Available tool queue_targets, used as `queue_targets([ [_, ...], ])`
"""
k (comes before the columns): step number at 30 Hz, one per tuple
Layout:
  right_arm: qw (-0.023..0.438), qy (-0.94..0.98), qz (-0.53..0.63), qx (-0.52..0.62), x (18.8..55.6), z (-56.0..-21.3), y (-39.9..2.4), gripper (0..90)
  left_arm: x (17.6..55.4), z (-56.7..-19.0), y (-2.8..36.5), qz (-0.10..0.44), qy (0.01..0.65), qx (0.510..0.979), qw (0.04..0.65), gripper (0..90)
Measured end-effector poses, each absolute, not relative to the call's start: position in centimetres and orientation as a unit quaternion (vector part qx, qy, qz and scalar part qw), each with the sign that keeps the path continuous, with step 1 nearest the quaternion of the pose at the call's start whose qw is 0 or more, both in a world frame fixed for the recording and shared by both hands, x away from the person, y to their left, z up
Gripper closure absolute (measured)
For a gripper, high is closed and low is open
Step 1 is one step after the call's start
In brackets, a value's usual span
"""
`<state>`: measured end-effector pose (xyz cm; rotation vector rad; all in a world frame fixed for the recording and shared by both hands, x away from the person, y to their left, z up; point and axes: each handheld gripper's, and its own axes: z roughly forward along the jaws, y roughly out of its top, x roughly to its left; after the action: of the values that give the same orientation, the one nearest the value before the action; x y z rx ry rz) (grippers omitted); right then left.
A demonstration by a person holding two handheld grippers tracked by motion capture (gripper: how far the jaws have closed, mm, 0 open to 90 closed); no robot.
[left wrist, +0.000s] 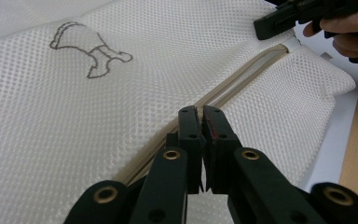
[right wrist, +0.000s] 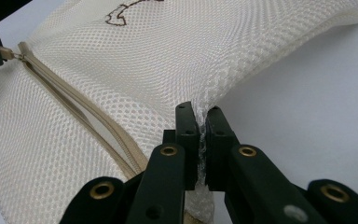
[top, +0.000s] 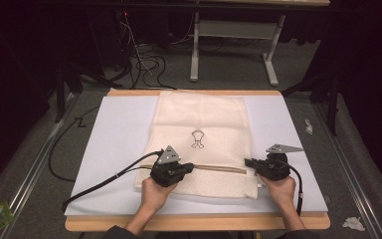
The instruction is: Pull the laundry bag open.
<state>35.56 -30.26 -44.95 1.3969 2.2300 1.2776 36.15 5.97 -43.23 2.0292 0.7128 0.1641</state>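
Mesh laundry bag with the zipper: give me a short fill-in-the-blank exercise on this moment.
1. The mesh bag lies on a white ____ covering the table.
2. The right gripper is shut on the bag's ____ edge fabric.
3. The left gripper is closed at the ____ running across the bag.
4. The emblem on the bag is drawn as a dark ____.

Missing words: sheet; mesh; zipper; outline

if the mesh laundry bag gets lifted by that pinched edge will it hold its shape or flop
Likely flop: the mesh laundry bag already puckers where the right gripper pinches it. Probably light, being thin open netting lying flat. The zipper line may stay slightly stiffer.
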Motion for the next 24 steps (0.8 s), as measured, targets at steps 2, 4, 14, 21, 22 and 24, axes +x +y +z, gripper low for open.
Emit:
queue_targets([
  [2,0.11,0.758,0.436,0.472,35.6,-44.9,-30.3,87.8,36.2,-43.2,6.2,0.066,0.293,0.828,0.474,87.1],
  [4,0.11,0.758,0.436,0.473,35.6,-44.9,-30.2,87.9,36.1,-43.2,6.3,0.068,0.292,0.828,0.474,87.1],
  [14,0.112,0.76,0.433,0.472,35.6,-44.8,-30.2,87.9,36.2,-42.9,7.2,0.075,0.3,0.824,0.474,87.2],
  [21,0.115,0.761,0.434,0.468,35.6,-44.8,-30.1,87.9,36.2,-42.8,8.0,0.078,0.306,0.821,0.475,87.2],
  [22,0.116,0.762,0.433,0.467,35.6,-44.8,-30.1,87.9,36.2,-42.8,8.1,0.077,0.308,0.82,0.477,87.2],
  [24,0.114,0.762,0.433,0.468,35.6,-44.8,-30.1,87.9,36.1,-42.8,8.1,0.078,0.308,0.819,0.477,87.2],
])
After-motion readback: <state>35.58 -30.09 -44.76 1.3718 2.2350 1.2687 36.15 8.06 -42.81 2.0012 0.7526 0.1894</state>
